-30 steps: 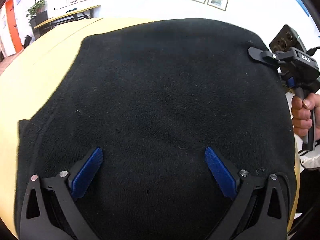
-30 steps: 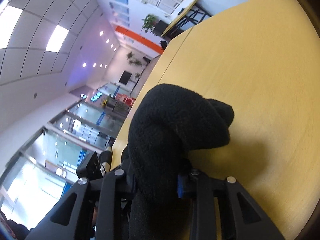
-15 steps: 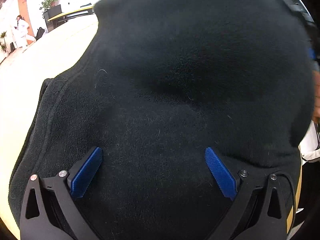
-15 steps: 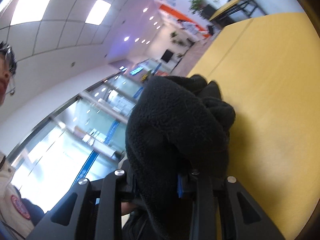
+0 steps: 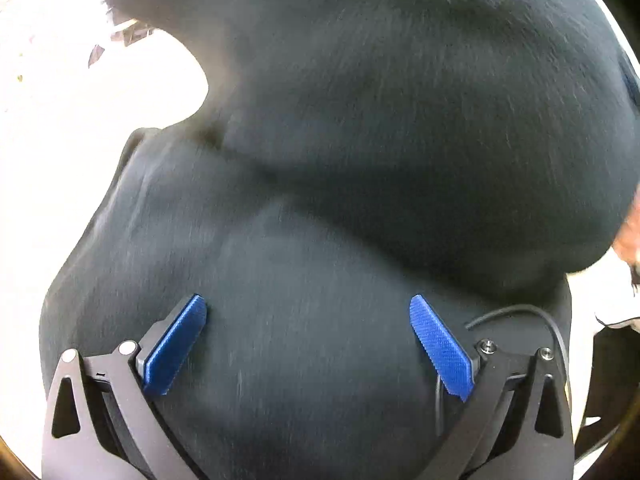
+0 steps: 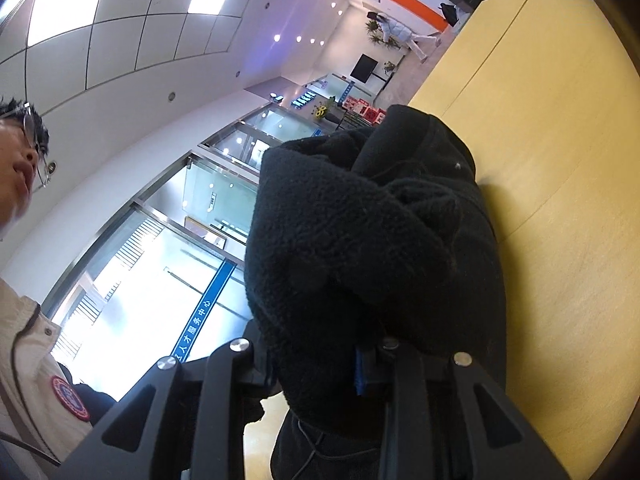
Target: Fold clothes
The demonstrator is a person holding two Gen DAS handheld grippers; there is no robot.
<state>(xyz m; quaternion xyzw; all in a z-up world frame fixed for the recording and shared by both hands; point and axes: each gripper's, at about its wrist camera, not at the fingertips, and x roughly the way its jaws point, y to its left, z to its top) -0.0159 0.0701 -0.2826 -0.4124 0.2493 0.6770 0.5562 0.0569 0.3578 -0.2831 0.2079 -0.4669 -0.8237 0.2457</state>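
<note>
At lower left, left tongs: the left gripper (image 5: 308,344) has its blue pads (image 5: 176,344) spread wide, nothing pinched between them.
Centre, left view: the black fleece (image 5: 360,160) fills the frame, one layer curling over another along a soft crease.
Lower centre, right view: the right gripper (image 6: 316,360) is clamped on a bunched corner of the fleece (image 6: 372,240), held above the table.
Right side, right view: the yellow table (image 6: 560,160) lies bare.
Progress: a fold looks under way, with the flap not yet laid flat; smoothing and further folds probably remain.
</note>
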